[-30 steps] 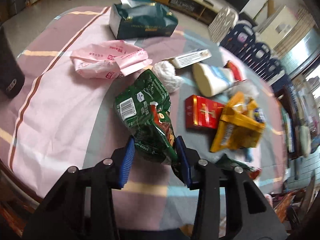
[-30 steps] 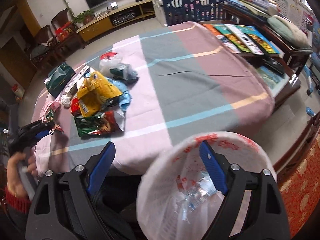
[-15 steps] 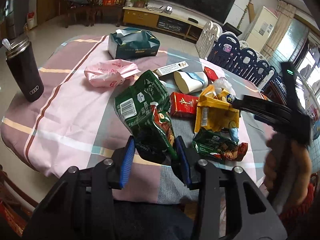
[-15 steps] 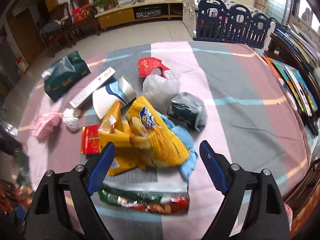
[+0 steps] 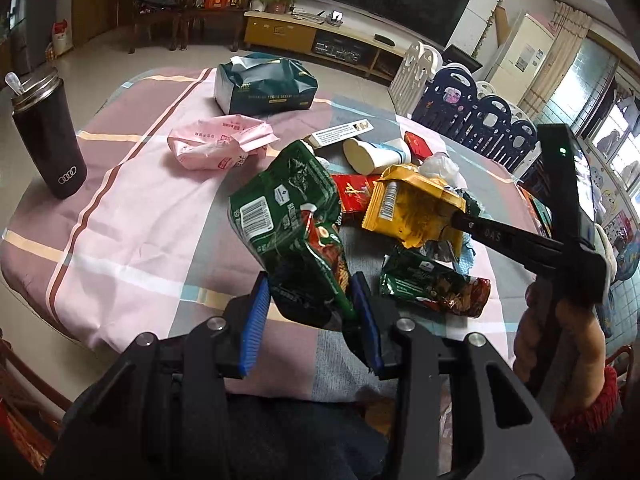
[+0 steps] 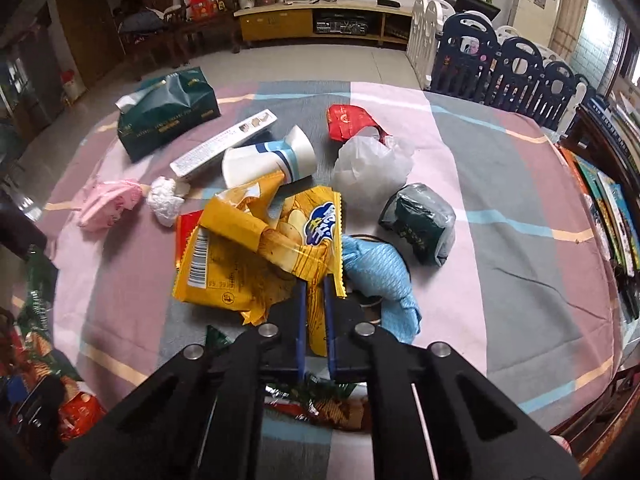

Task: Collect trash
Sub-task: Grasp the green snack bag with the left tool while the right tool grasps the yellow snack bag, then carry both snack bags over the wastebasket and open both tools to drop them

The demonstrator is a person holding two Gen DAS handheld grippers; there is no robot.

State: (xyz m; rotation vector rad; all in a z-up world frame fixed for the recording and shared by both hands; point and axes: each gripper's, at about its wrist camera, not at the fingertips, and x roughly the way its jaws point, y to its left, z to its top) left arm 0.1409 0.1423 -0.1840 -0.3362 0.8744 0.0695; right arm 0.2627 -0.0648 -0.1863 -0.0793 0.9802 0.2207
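Since the earlier frame, right gripper (image 6: 315,300) is found moved in onto the trash pile and closed; its jaws, wide apart before, are now pinched nearly together on a corner of the yellow chip bag (image 6: 260,256). Left gripper (image 5: 310,312) is unchanged: jaws part-closed around the crumpled lower end of the green snack bag (image 5: 288,220), which is held raised, on the near side of the yellow bag.

Handling, judged: both bags are taken to be empty foil film, very light, limp, slick and crackly. A sealed seam or bunched fold is preferred as the hold; a single flat layer may slip out.

Paper cup (image 6: 268,160) lies on its side just beyond the yellow bag; blue cloth (image 6: 380,276) touches its right edge.
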